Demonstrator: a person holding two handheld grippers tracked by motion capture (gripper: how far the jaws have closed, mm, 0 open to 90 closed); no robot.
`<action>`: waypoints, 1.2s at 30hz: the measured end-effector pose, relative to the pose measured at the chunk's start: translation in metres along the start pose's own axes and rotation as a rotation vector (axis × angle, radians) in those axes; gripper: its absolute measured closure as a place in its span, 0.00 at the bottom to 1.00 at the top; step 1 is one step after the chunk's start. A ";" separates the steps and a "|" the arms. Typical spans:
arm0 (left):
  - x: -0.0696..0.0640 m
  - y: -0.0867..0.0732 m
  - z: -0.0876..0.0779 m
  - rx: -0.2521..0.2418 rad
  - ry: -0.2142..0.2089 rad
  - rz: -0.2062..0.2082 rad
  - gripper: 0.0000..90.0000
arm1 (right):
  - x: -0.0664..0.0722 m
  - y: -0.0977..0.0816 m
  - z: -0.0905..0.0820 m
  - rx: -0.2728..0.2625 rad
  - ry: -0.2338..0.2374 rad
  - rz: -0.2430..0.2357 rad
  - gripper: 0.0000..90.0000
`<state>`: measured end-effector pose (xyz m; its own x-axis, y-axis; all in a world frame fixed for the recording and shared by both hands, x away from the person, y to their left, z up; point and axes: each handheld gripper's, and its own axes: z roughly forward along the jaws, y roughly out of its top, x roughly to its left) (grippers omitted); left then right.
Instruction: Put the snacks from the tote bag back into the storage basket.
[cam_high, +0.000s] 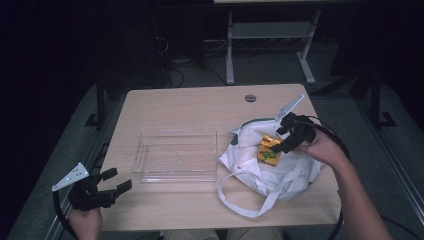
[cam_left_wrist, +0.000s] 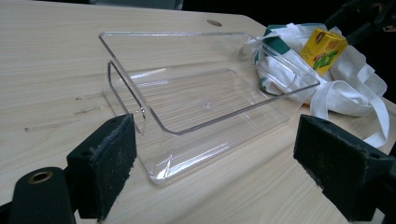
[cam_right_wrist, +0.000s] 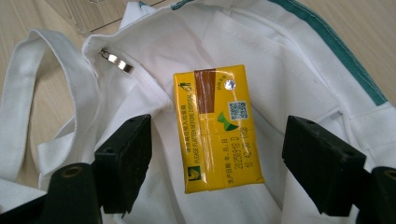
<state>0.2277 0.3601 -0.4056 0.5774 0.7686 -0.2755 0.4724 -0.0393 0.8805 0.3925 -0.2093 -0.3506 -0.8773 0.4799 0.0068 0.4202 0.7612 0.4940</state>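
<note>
A yellow drink carton (cam_high: 270, 149) lies on top of a white tote bag (cam_high: 260, 167) with green trim at the table's right. My right gripper (cam_high: 281, 138) hovers over it, open. In the right gripper view the carton (cam_right_wrist: 217, 126) sits between the two pads with a gap on each side, touching neither. A clear plastic tray (cam_high: 175, 134) stands in the middle of the table with nothing in it. My left gripper (cam_high: 117, 180) is open near the front left edge, pointing at the tray's (cam_left_wrist: 140, 93) near corner, and past it I see the carton (cam_left_wrist: 323, 46).
The bag's long straps (cam_high: 240, 200) loop out toward the table's front edge. A metal zipper pull (cam_right_wrist: 116, 61) lies on the bag (cam_right_wrist: 289, 56) left of the carton. A round cable hole (cam_high: 250, 98) is at the table's far side. Bare wood lies left of the tray.
</note>
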 end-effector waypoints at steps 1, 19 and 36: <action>0.000 0.000 0.000 0.001 0.000 0.002 0.14 | 0.000 0.000 0.001 0.001 -0.001 0.000 0.26; 0.000 0.000 0.000 -0.001 -0.001 0.003 0.14 | -0.001 0.002 0.017 0.022 -0.003 -0.011 0.32; 0.000 0.000 0.000 -0.002 0.000 0.004 0.14 | 0.000 0.001 0.026 0.032 -0.015 -0.027 0.48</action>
<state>0.2276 0.3601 -0.4051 0.5792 0.7684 -0.2723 0.4690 -0.0408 0.8823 0.3990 -0.1976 -0.3725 -0.8851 0.4650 -0.0192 0.4036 0.7874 0.4659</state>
